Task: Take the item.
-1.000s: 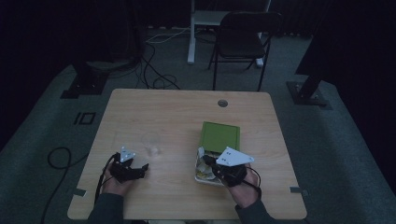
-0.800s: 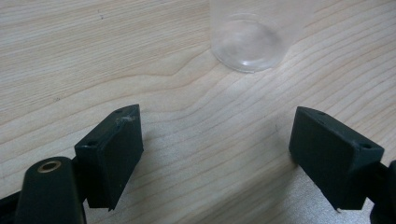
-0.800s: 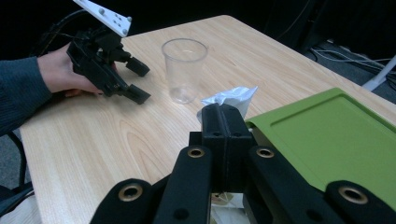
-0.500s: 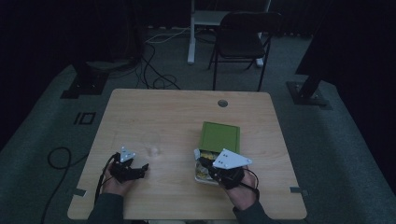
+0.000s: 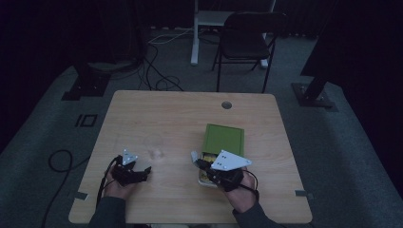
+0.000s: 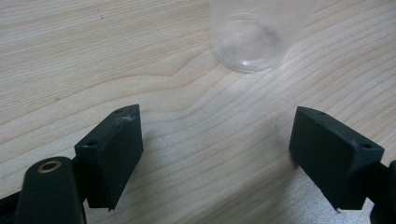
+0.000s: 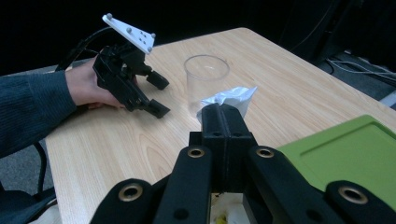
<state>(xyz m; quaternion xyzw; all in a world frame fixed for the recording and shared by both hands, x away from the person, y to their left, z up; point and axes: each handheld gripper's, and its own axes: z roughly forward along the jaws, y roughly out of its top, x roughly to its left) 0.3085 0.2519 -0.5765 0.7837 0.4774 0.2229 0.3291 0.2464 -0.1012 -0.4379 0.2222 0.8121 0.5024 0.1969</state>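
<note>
- right tool (image 7: 225, 114) is clamped tight on a small white packet (image 7: 229, 98), over the counter (image 5: 180, 118) just at 9 o'clock of the green box (image 5: 223, 139)
- left tool (image 6: 215, 154) hangs wide apart, nothing in it, clear cup (image 6: 247, 35) at its 12 o'clock

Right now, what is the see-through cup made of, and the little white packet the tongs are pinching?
The cup looks like clear plastic, maybe glass: the wood grain shows through its smooth, glossy wall. The packet held by the right tongs looks like thin, crinkly paper or foil, white with a silvery sheen; which one is hard to tell.
</note>
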